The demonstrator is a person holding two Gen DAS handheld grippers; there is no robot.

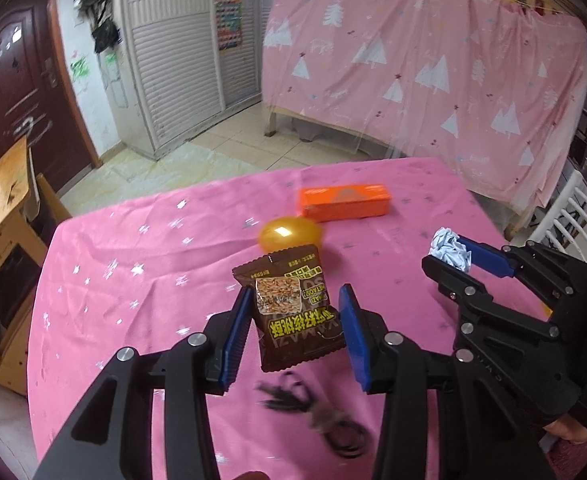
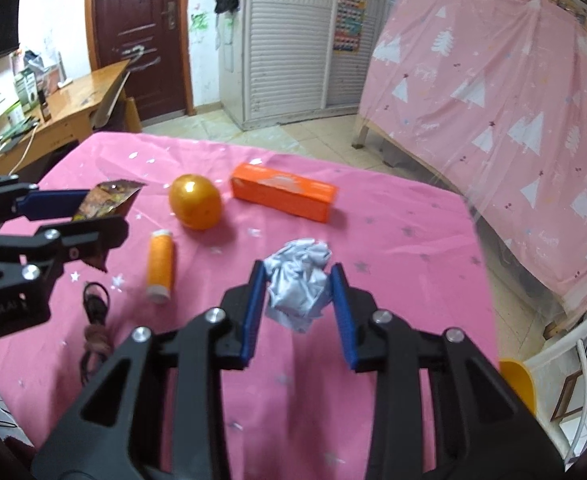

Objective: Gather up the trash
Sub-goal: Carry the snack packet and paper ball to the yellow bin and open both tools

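My left gripper [image 1: 295, 296] is shut on a brown snack wrapper [image 1: 293, 312] and holds it above the pink table [image 1: 133, 248]. The wrapper also shows in the right wrist view [image 2: 105, 200], between the left gripper's jaws [image 2: 105, 216]. My right gripper [image 2: 297, 272] is shut on a crumpled ball of white paper [image 2: 299, 284], lifted off the table. In the left wrist view the right gripper [image 1: 451, 254] holds the paper ball [image 1: 449, 252] at the right.
On the table lie a golden egg-shaped object [image 2: 195, 200], an orange box [image 2: 285, 194], an orange thread spool [image 2: 160, 266] and a black cord with a brown tuft [image 2: 95, 320]. A wooden desk [image 2: 81, 104] stands left. A yellow container [image 2: 519, 384] sits at the right, below the table edge.
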